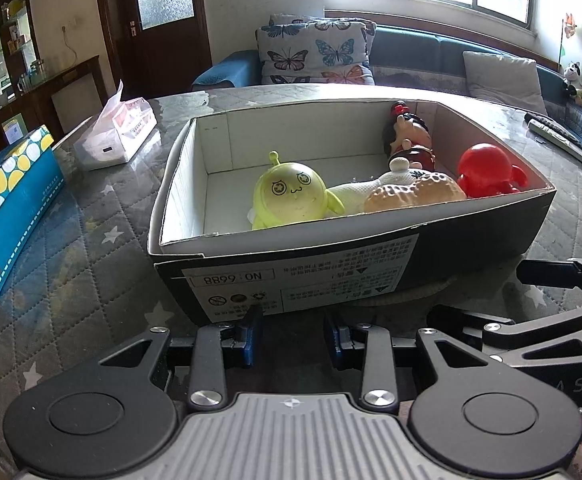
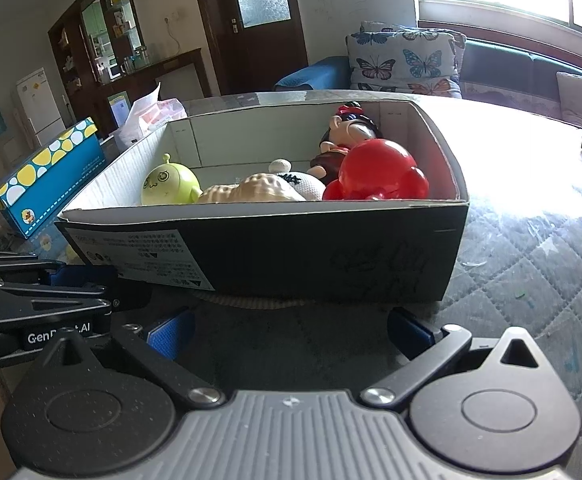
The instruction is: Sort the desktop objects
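Observation:
A black cardboard box (image 1: 471, 240) with a white inside stands on the table. In it lie a yellow-green toy (image 1: 291, 196), a peanut-shaped toy (image 1: 415, 194), a white toy (image 1: 395, 176), a red toy (image 1: 487, 172) and a dark-haired doll (image 1: 407, 136). The same box (image 2: 331, 256) shows in the right wrist view with the red toy (image 2: 379, 172) nearest. My left gripper (image 1: 293, 338) hangs open in front of the box's near wall, nothing between its fingers. My right gripper (image 2: 291, 332) is open wide just before the box, also with nothing in it.
A blue tissue box with yellow and white dots (image 1: 7, 216) lies at the left, a white tissue pack (image 1: 115, 132) behind it. A remote control (image 1: 559, 138) rests at the far right of the quilted tabletop (image 1: 91, 264). A sofa with butterfly cushions (image 1: 315, 52) stands beyond the table.

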